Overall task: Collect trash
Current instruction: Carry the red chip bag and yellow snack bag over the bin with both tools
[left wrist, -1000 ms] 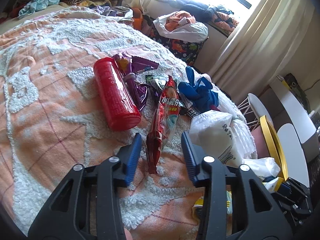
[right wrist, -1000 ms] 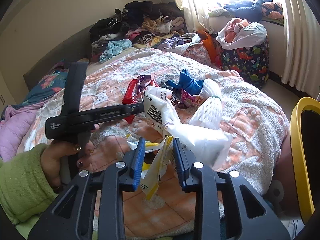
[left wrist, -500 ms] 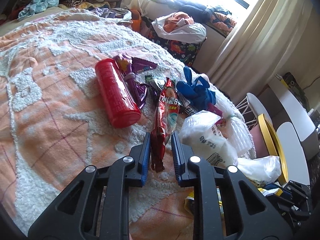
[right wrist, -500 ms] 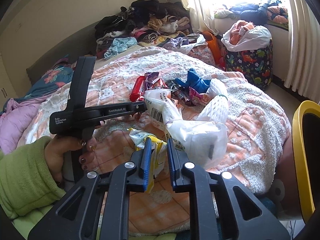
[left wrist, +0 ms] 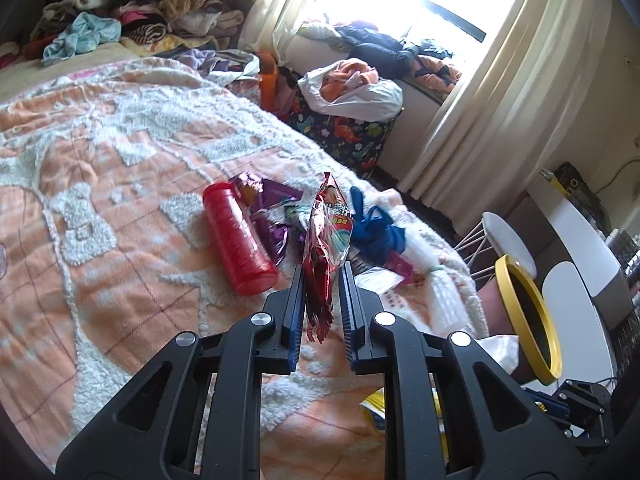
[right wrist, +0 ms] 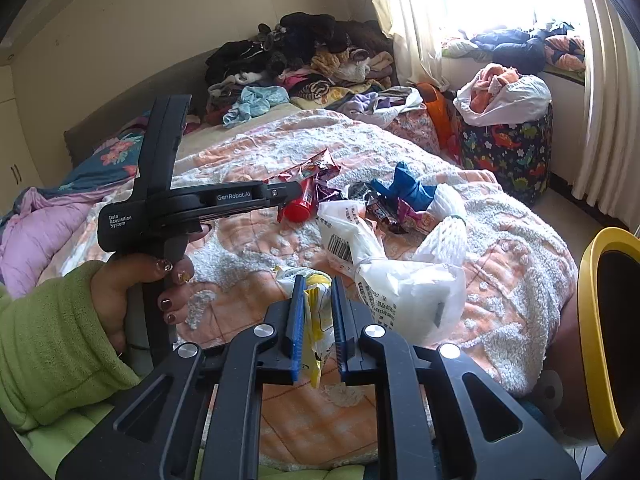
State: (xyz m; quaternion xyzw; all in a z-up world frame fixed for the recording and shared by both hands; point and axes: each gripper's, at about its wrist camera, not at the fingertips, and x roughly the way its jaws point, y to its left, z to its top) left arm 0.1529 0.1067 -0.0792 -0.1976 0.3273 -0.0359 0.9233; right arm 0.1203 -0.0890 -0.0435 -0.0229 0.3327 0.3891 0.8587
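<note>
I am looking through two fisheye cameras, each riding just behind its own gripper and tilting down along the fingers. The left wrist view is sitting close over the bed (left wrist: 120,200), facing the window (left wrist: 400,0) and the curtain (left wrist: 500,120) beyond the bed's far edge. The right wrist view is looking across the same bed (right wrist: 520,280) toward the clothes pile (right wrist: 304,56), catching the left gripper (right wrist: 298,191) from the side. Both are sharing the red canister (left wrist: 238,240) (right wrist: 298,208), the blue glove (left wrist: 378,232) (right wrist: 406,188) and the yellow-rimmed bin (left wrist: 528,320) (right wrist: 600,320).
</note>
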